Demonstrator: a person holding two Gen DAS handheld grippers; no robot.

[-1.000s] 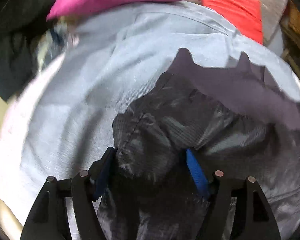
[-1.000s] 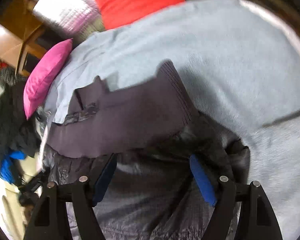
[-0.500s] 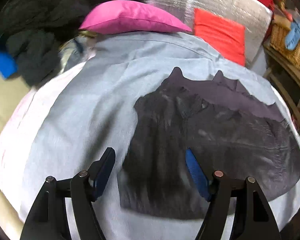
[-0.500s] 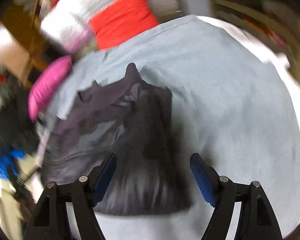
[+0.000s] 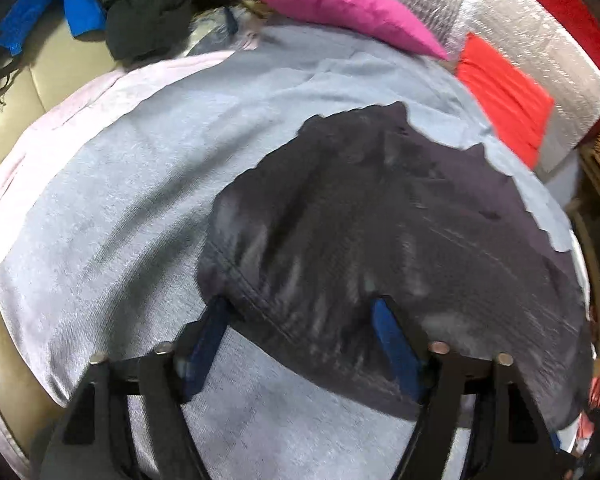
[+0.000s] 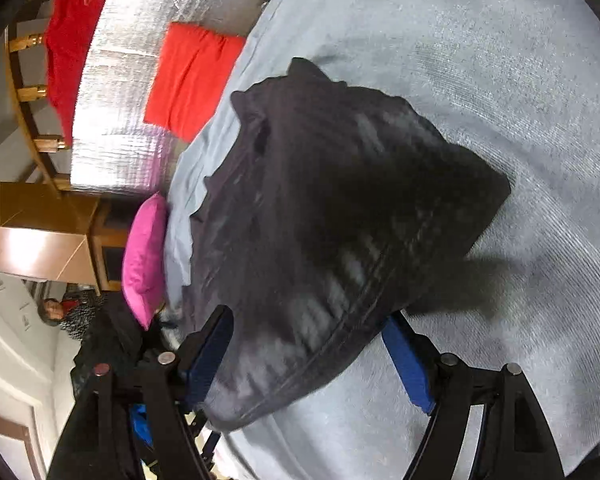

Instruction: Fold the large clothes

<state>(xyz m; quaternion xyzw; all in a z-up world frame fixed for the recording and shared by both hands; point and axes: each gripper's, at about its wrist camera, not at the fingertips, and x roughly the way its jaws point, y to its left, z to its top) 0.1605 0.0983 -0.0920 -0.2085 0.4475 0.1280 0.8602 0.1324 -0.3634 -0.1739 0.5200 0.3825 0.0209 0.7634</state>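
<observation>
A large black garment (image 5: pixel 380 232) lies folded on a light blue sheet (image 5: pixel 120 200) over a bed. In the left wrist view my left gripper (image 5: pixel 300 320) is open, its blue pads astride the garment's near left edge. In the right wrist view the garment (image 6: pixel 332 208) fills the middle, and my right gripper (image 6: pixel 308 336) is open, its jaws either side of the near hem. Whether the pads touch the cloth I cannot tell; both views are blurred.
A pink pillow (image 5: pixel 340 4) and a red cushion (image 5: pixel 504 100) lie at the bed's far end against a silver quilted cover (image 5: pixel 532 36). Dark and blue clothes (image 5: pixel 140 4) are heaped at the far left. A wooden bed frame (image 6: pixel 24 92) and a person (image 6: pixel 56 312) show at the left.
Both grippers pulled back from the garment, then came down close to its near edge again. The right wrist view has rolled sideways. The garment now lies flatter and more spread.
</observation>
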